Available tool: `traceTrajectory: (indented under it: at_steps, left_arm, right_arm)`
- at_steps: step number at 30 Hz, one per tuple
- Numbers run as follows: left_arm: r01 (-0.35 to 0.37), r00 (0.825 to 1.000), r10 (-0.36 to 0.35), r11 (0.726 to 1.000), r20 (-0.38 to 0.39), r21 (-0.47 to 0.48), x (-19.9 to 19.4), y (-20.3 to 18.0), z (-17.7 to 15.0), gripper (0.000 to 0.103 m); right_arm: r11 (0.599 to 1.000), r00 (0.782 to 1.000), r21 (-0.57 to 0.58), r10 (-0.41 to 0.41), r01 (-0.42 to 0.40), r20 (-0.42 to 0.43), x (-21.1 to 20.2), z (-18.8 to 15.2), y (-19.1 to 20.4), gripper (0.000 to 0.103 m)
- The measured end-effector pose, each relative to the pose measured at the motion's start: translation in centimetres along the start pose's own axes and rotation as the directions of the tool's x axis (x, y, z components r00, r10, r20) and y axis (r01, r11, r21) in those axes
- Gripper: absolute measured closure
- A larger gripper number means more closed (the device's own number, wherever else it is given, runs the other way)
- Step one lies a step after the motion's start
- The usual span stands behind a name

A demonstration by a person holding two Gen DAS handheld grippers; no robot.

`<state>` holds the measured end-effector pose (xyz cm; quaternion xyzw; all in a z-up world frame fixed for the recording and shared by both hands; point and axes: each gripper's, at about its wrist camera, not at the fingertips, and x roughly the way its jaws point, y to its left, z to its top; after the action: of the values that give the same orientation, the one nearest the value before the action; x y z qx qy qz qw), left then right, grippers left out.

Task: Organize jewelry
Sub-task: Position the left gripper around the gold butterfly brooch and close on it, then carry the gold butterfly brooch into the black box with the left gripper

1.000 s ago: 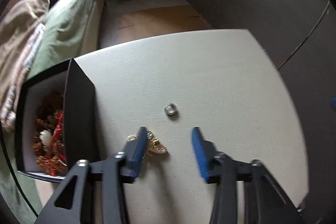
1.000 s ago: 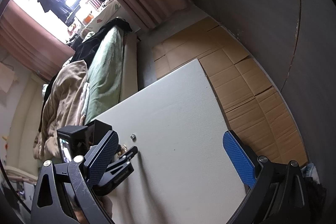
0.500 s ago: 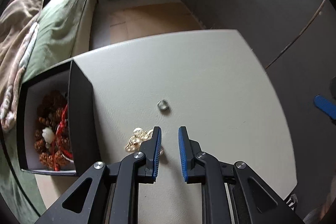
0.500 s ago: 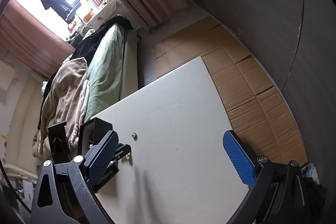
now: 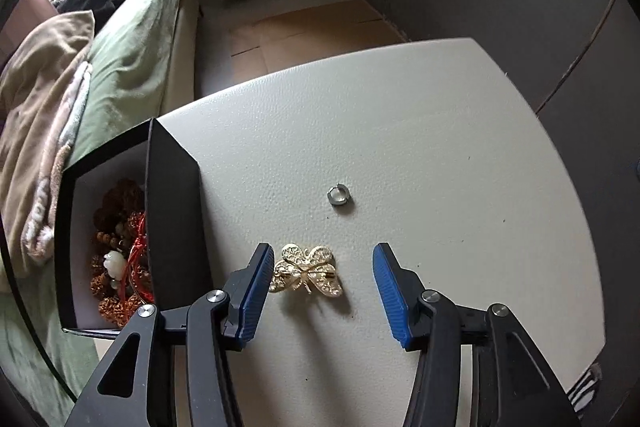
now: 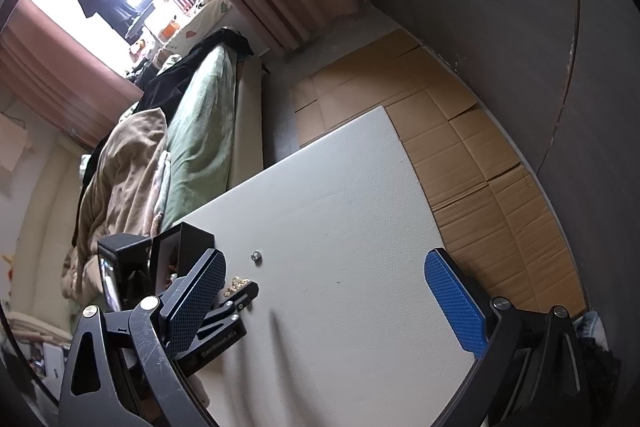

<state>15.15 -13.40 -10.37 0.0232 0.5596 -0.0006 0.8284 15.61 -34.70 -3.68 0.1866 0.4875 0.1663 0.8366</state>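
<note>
The left gripper point(image 5: 318, 289) points steeply downward, its black arms reaching in from the lower edge of its own view, and its two blue-padded fingers point(image 5: 254, 293) stand well apart, the jaws having just been opening with nothing pressed between the pads. Seen from the right wrist view, that same left gripper point(image 6: 240, 297) shows as a black linkage low at the left, partly hidden behind the right one's near finger. The right gripper point(image 6: 332, 301) tilts downward at a gentler slant, its blue fingers point(image 6: 456, 303) spread wide with nothing between them.
</note>
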Motion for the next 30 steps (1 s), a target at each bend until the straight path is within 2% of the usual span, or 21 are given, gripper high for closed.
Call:
traceTrajectory:
  at_steps: [3, 6, 12, 17, 24, 30]
  left_arm:
    - [-0.046, 0.999, 0.046, 0.998, -0.009, 0.032, 0.5, -0.9, -0.2, 0.05]
    - [-0.011, 1.0, 0.011, 1.0, -0.029, 0.009, 0.9, -0.5, -0.3, 0.05]
    - [0.122, 0.991, -0.124, 0.991, -0.046, -0.051, 0.8, 0.8, -0.2, 0.052]
    - [0.102, 0.994, -0.103, 0.993, -0.034, -0.054, 0.8, 1.4, -0.3, 0.066]
    - [0.147, 0.989, -0.149, 0.986, -0.019, -0.075, 0.2, 2.5, -0.2, 0.067]
    - [0.185, 0.982, -0.181, 0.977, 0.045, -0.109, -2.3, 4.3, 0.3, 0.067]
  right_arm:
    - [1.0, 1.0, -0.001, -0.001, 0.001, 0.0, 0.0, 0.0, -0.1, 0.002]
    - [1.0, 1.0, -0.001, 0.0, 0.0, 0.0, 0.0, 0.0, 0.0, 0.002]
    - [1.0, 1.0, -0.001, 0.0, 0.0, 0.0, 0.0, 0.0, 0.0, 0.002]
    - [1.0, 1.0, -0.008, -0.005, 0.005, -0.005, 0.1, -0.1, 0.1, 0.002]
    - [1.0, 1.0, -0.013, -0.006, 0.006, -0.011, 0.3, -0.2, 0.2, 0.002]
    - [0.999, 0.999, -0.051, -0.012, 0.01, -0.043, 2.0, -0.5, 1.9, 0.002]
